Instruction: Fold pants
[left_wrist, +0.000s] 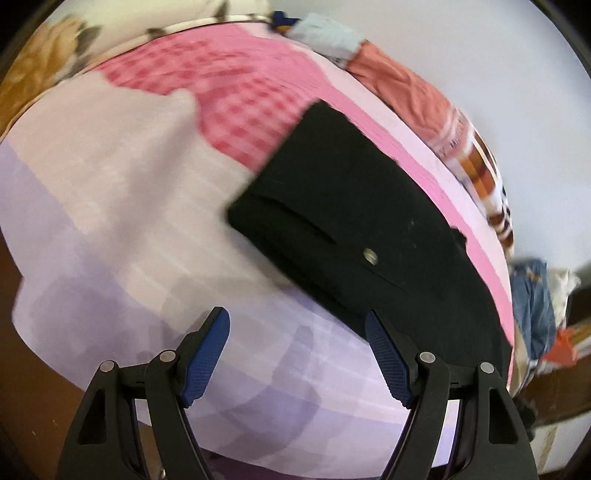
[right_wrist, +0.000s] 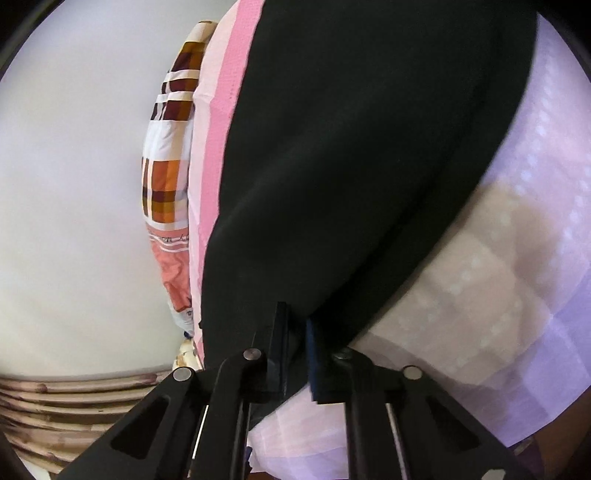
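Black pants (left_wrist: 354, 221) lie on a pink and lilac checked bedsheet (left_wrist: 110, 206), waist end with a metal button (left_wrist: 370, 254) toward my left gripper. My left gripper (left_wrist: 297, 328) is open and empty, hovering just short of the waist edge, its right blue pad (left_wrist: 388, 358) beside the fabric. In the right wrist view the pants (right_wrist: 369, 166) stretch away as a long black band. My right gripper (right_wrist: 297, 325) is shut on the near edge of the pants, the fabric pinched between its pads.
A plaid orange and white pillow (left_wrist: 484, 173) (right_wrist: 166, 158) and salmon cloth (left_wrist: 402, 88) lie along the bed's far edge by a white wall. Blue jeans (left_wrist: 532, 306) and other clothes sit at the right. A woven wicker object (right_wrist: 74, 406) is at the lower left.
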